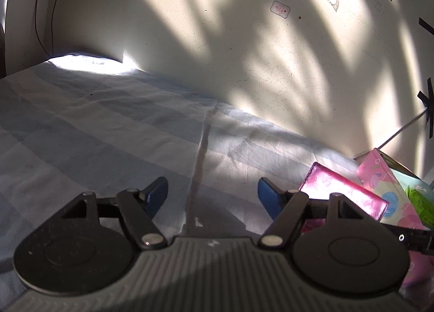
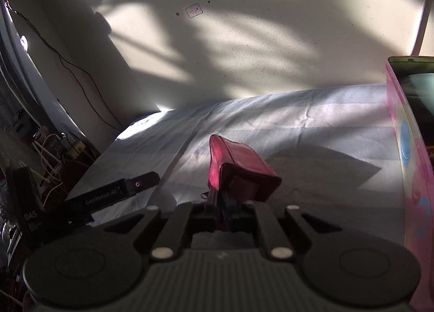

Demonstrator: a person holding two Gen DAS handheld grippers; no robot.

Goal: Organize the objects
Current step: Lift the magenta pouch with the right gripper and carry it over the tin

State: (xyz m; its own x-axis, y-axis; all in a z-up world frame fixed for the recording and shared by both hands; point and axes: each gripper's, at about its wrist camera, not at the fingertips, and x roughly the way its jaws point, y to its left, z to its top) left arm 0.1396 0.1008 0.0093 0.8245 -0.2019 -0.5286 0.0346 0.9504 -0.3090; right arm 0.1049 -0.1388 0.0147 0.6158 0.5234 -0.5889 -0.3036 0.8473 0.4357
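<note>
My right gripper [image 2: 223, 203] is shut on a shiny magenta pouch [image 2: 238, 169] and holds it above the bed. The same pouch shows in the left wrist view [image 1: 344, 192], just right of my left gripper. My left gripper [image 1: 213, 194] is open and empty, its blue fingertips [image 1: 267, 192] spread wide over the bedsheet [image 1: 108, 122]. A pink patterned box [image 1: 379, 176] lies at the right beside the pouch, and it fills the right edge of the right wrist view [image 2: 415, 176].
A green packet [image 1: 420, 198] sits by the pink box. A cream wall [image 1: 244, 54] backs the bed. The other gripper's black handle [image 2: 108, 198] reaches in from the left. Cables and plugs [image 2: 54, 146] hang off the bed's left side.
</note>
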